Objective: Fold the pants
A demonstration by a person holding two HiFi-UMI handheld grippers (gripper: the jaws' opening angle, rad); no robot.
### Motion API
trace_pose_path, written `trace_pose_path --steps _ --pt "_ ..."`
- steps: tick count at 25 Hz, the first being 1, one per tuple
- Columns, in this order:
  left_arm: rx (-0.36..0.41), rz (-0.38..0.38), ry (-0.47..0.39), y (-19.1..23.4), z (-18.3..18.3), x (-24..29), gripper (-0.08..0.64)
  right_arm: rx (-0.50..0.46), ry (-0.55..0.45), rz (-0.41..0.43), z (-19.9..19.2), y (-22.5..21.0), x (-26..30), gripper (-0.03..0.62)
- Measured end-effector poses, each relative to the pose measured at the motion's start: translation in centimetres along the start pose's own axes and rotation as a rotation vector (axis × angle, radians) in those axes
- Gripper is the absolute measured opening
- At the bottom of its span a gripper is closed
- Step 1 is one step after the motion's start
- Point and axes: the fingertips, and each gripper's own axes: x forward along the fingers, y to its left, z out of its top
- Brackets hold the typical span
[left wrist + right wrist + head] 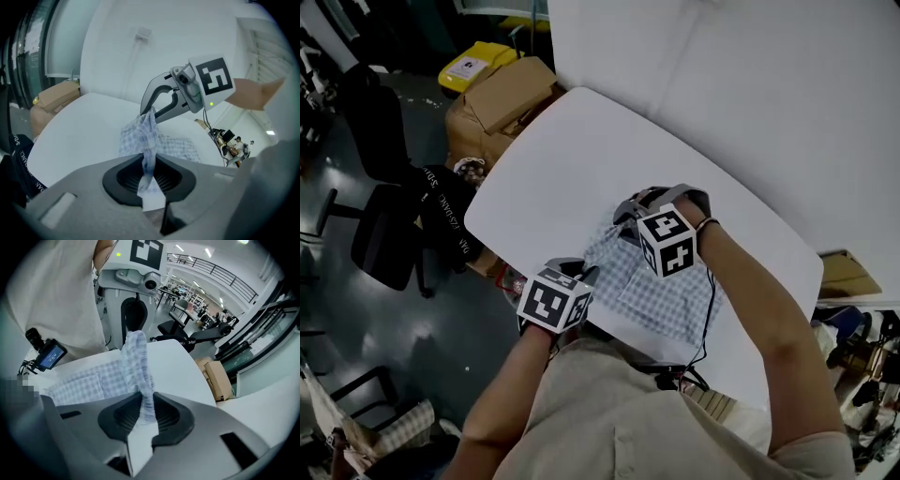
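**Operator:** State of each hand-held gripper?

**Supervisor:** The left hand-held gripper (148, 194) has its jaws pressed onto a twisted strip of the pants (174, 146); the cloth runs straight out from between the pads. The right hand-held gripper (140, 423) is likewise clamped on a gathered edge of the same garment. Neither is empty, and neither is spread.

**Operator:** Position of the garment?

**Supervisor:** In the head view the two pinch points are raised above the counter (581, 159), and the cloth between them hangs slack. The rest of the checked fabric lies flat on the counter, on the side nearest the person. The two grippers are near each other, one at each end of the lifted edge.

**Operator:** Step in hand?

**Supervisor:** Judged from this layout, a fold is under way: one edge is gripped and lifted, but not yet laid over.

**Operator:** Requirement for the next move?

**Supervisor:** Most likely, carry both grippers together at equal height across the flat portion. Keep the edge taut between them. Lower it until it lines up with the opposite edge, then part the jaws. Uneven travel would probably skew the fold.
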Motion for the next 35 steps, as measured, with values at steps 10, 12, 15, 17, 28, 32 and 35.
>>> trace_pose_path --steps 10,12,15,17,28,32,35 --pt "0.142 -0.126 0.103 -16.3 -1.5 5.4 0.061 0.085 0.057 -0.015 -7.5 14.7 -7.3 0.081" --pt "0.167 -0.144 0.124 -18.8 -1.9 6.6 0.061 0.107 0.065 -0.016 -8.8 16.9 -7.9 0.081" --pt "0.201 -0.157 0.154 -22.0 -2.4 8.5 0.061 0.135 0.079 -0.008 -10.7 19.8 -8.6 0.083" --pt "0.224 -0.160 0.175 -23.7 -2.8 9.7 0.061 0.145 0.087 -0.002 -11.9 21.4 -8.8 0.083" --pt "0.307 -0.174 0.316 -27.7 -6.9 15.4 0.061 0.133 0.116 0.027 -15.5 27.8 -6.2 0.104" --pt "0.357 -0.207 0.389 -28.8 -9.0 17.1 0.099 0.141 0.132 0.004 -16.6 29.1 -5.6 0.152" --pt "0.418 -0.263 0.424 -30.4 -10.2 17.2 0.147 0.152 0.149 -0.002 -17.7 30.2 -6.0 0.176"
